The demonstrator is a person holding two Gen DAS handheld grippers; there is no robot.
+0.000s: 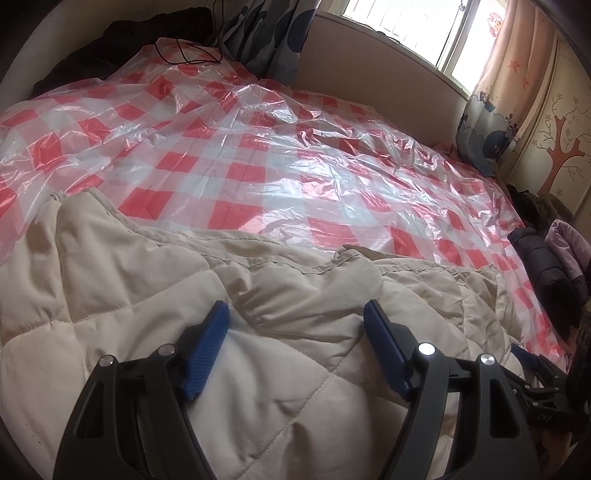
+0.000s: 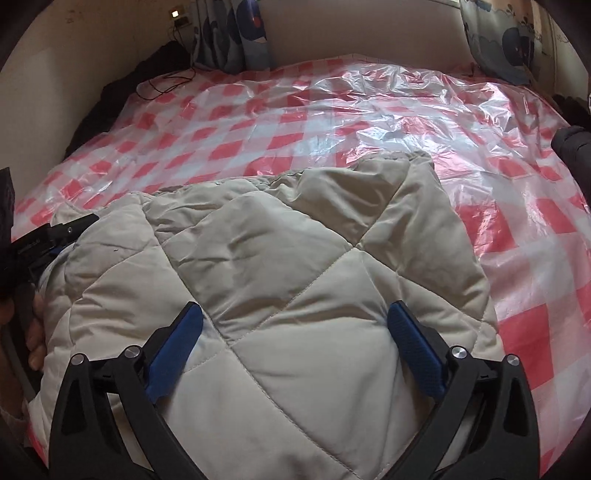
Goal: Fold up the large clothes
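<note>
Blue-padded fingers [image 1: 384, 350] of the left gripper [image 1: 295, 314] stand spread above the beige quilted coat [image 1: 155, 295], pinching nothing. Likewise the right gripper [image 2: 295, 314] hovers spread over that coat, which lies bunched on the bed's checked plastic sheet [image 2: 332, 122], probably laid to keep clothes clean. No containers show.

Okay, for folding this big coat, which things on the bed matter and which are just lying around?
Part of the job:
- beige quilted coat
- left gripper, open over it
- right gripper, open over it
- checked plastic sheet it lies on

Just lying about:
- black cable
- dark padded clothes at the bed's edge
- patterned curtains
</note>
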